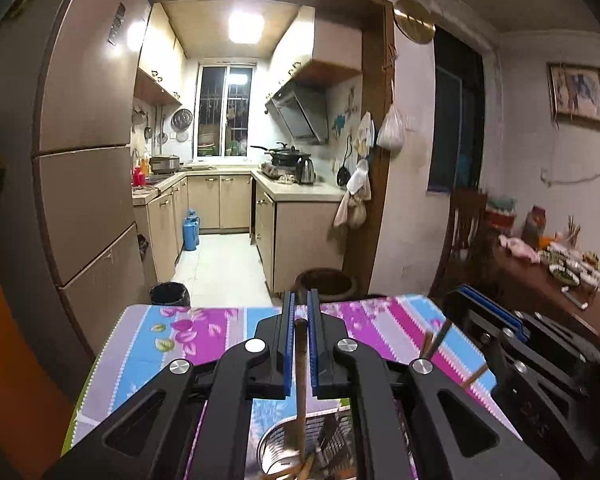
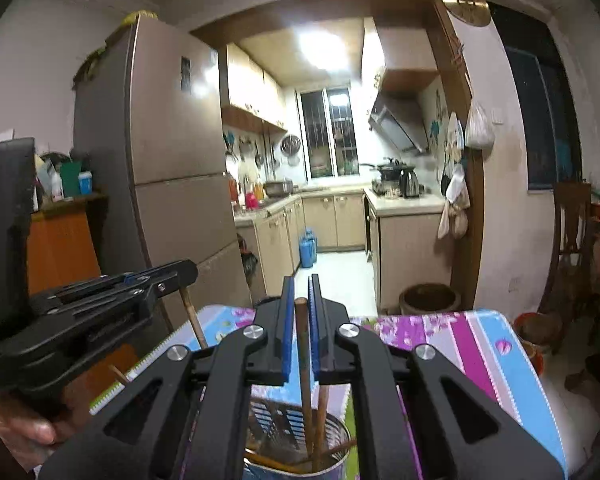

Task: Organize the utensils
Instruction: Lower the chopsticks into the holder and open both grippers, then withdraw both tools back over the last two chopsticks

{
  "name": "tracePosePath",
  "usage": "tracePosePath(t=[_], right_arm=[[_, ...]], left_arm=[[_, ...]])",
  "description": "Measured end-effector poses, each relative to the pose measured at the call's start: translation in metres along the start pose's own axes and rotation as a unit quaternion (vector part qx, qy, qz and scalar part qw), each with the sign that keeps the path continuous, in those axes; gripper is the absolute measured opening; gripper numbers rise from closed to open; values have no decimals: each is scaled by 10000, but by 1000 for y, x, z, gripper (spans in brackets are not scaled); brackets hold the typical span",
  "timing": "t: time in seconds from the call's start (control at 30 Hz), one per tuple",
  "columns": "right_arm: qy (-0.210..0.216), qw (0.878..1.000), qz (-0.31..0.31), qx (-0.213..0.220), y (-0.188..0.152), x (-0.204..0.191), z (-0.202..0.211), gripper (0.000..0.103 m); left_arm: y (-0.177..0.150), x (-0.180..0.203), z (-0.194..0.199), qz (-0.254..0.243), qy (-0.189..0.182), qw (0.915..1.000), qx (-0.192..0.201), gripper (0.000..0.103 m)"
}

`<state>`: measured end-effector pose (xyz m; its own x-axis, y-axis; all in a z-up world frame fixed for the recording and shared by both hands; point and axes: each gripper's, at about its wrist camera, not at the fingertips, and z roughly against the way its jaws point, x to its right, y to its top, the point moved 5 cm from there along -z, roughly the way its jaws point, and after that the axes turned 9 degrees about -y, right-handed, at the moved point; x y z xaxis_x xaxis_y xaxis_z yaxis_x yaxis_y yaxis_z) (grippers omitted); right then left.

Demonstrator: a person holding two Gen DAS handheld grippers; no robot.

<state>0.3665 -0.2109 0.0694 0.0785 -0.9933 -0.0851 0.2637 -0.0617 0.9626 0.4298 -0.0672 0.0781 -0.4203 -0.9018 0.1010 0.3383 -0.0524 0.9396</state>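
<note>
A metal holder (image 2: pixel 300 452) stands on the near part of the table (image 2: pixel 480 344), which has a flowered cloth in pink, blue and grey. It is a round steel cup with slots in its wall. Inside it are several wooden chopsticks, leaning in different directions; how many is hard to say, because the black gripper arms cover most of the rim.

The right gripper (image 2: pixel 301 300) is closed on one chopstick (image 2: pixel 304 360). The stick stands almost upright between the blue pads, its top end just above them and its lower end down inside the holder.

The left gripper (image 1: pixel 300 308) is also closed on a chopstick (image 1: pixel 301 368). This stick hangs nearly vertical, and its lower end reaches the mouth of the same holder (image 1: pixel 284 452), seen here at the bottom edge and cut off by the frame. In the right view the left gripper comes in from the left, held by a hand (image 2: pixel 24 424), with the stick pointing down below its tips.

In the left view the right gripper shows at the right, partly blurred, with thin sticks beside it that I cannot identify clearly.

Far behind the table there is a kitchen with cabinets, a window and a kettle (image 1: pixel 305 171). A fridge (image 1: pixel 84 152) stands at the left. A dark pot (image 1: pixel 326 282) sits on the floor just behind the table. At the far right a second table (image 1: pixel 548 292) carries dishes, too blurred to tell apart.
</note>
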Motion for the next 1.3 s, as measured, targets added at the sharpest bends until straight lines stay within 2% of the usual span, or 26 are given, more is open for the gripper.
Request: tracePosePath(t=[0.1, 0.2, 0.27, 0.4, 0.47, 0.5, 0.6, 0.63, 0.77, 0.83, 0.9, 1.03, 1.13, 1.23, 1.3], right_arm=[[-71, 9999, 63, -38, -3, -1, 2, 7], [-109, 9999, -35, 33, 5, 5, 12, 20], [-144, 9997, -32, 190, 15, 9, 27, 20], [-184, 9979, -65, 623, 40, 28, 79, 20], [-212, 9967, -113, 781, 48, 42, 109, 21], [-204, 9958, -133, 878, 50, 50, 130, 27], [-355, 9944, -133, 990, 46, 75, 185, 44], [-404, 9939, -38, 1025, 38, 84, 212, 44], [-733, 9931, 212, 891, -3, 108, 281, 44], [-919, 9927, 303, 726, -33, 115, 306, 45], [-1078, 9925, 370, 442, -71, 119, 325, 54], [-1328, 9905, 268, -251, -148, 120, 336, 61], [-1474, 9866, 107, -696, -203, 115, 332, 70], [-1640, 9816, 125, -967, -248, 99, 326, 72], [-1664, 9809, 163, -997, -270, 85, 322, 72]], left_arm=[[-9, -1, 1, -45, 49, 10000, -67, 7], [-11, -5, 5, 43, 70, 9999, -92, 8], [-9, -7, 14, 38, 102, 9999, -40, 8], [20, -6, 64, 60, 125, 9984, 547, 8], [32, -7, 98, 45, 271, 9956, 901, 8], [38, -5, 124, -15, 348, 9930, 1131, 11], [32, 12, 188, -399, 635, 9862, 1479, 41], [24, 21, 208, -583, 655, 9849, 1492, 42], [-41, 55, 266, -1229, 622, 9836, 1162, 42], [-90, 73, 282, -1446, 556, 9849, 775, 42], [-144, 89, 290, -1509, 391, 9873, 315, 42], [-255, 111, 289, -1042, 33, 9922, -679, 42], [-314, 127, 289, -1038, 115, 9903, -918, 42], [-349, 143, 288, -1109, -37, 9874, -1128, 41], [-362, 155, 284, -1355, 24, 9844, -1122, 41]])
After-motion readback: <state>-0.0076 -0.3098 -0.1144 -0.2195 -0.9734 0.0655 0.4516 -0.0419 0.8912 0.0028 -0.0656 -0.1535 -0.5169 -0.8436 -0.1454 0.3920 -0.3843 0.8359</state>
